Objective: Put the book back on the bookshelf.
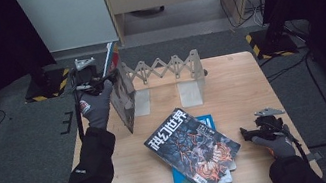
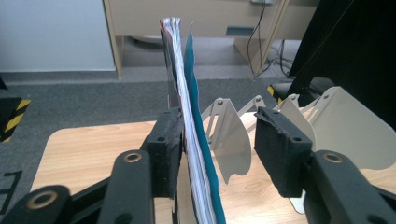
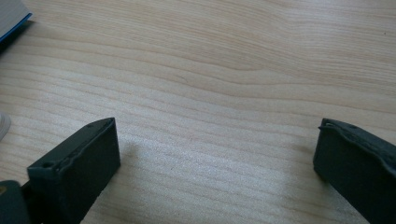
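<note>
Upright thin magazines (image 2: 189,140), one with a teal cover, stand on edge at the back-left corner of the light wooden surface (image 1: 246,87), just beside the left end of the pale grey expanding metal book rack (image 1: 168,78). Dark-covered comic-style magazine (image 1: 191,148) lies flat near the front, atop a blue-covered book (image 1: 207,123). Left gripper (image 2: 217,140) sits around the upright magazines: left finger (image 2: 166,149) touching the pages, right finger apart, jaws half open. No earlier frame. Right gripper (image 3: 215,158) rests low over bare wood at front right, fingers wide, holding nothing.
</note>
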Demonstrator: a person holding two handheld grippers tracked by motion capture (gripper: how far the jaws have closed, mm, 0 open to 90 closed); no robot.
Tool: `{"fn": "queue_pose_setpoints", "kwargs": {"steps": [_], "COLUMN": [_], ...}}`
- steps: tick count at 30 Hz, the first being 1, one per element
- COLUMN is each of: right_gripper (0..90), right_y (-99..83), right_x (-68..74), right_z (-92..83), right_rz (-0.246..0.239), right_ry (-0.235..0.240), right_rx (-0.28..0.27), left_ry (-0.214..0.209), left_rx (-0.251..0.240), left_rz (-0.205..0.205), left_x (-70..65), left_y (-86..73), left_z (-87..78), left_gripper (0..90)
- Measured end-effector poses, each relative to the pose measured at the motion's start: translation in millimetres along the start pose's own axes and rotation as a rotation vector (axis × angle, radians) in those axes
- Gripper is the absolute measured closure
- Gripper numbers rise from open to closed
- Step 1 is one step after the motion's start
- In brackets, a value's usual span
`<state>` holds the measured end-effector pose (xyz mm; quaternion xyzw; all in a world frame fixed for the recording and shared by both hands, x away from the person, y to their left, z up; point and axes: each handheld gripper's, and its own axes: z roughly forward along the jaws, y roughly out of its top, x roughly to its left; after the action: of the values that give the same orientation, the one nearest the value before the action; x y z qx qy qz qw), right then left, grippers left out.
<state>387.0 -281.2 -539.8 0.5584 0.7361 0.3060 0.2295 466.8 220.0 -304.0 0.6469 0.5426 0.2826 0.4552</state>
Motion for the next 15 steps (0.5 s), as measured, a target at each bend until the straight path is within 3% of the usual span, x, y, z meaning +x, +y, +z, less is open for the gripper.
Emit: {"fn": "queue_pose_setpoints", "kwargs": {"steps": [6,15], "right_gripper": [0.4,2.7], "right_y": [2.1,5.3], "right_x": [-0.5,1.5], "right_z": [2.2,-0.1], "right_rz": [0.011,0.004], "right_ry": [-0.011,-0.016], "right_rx": [0.003,0.043], "left_ry": [-0.057,-0.112], "left_rx": [-0.053,-0.097], "left_rz": [-0.041,-0.044], "left_x": [7.7,14.5], "left_y": [-5.5,-17.9], "left_z": [-16.3,-38.7], "left_gripper": [46.0,40.7]}}
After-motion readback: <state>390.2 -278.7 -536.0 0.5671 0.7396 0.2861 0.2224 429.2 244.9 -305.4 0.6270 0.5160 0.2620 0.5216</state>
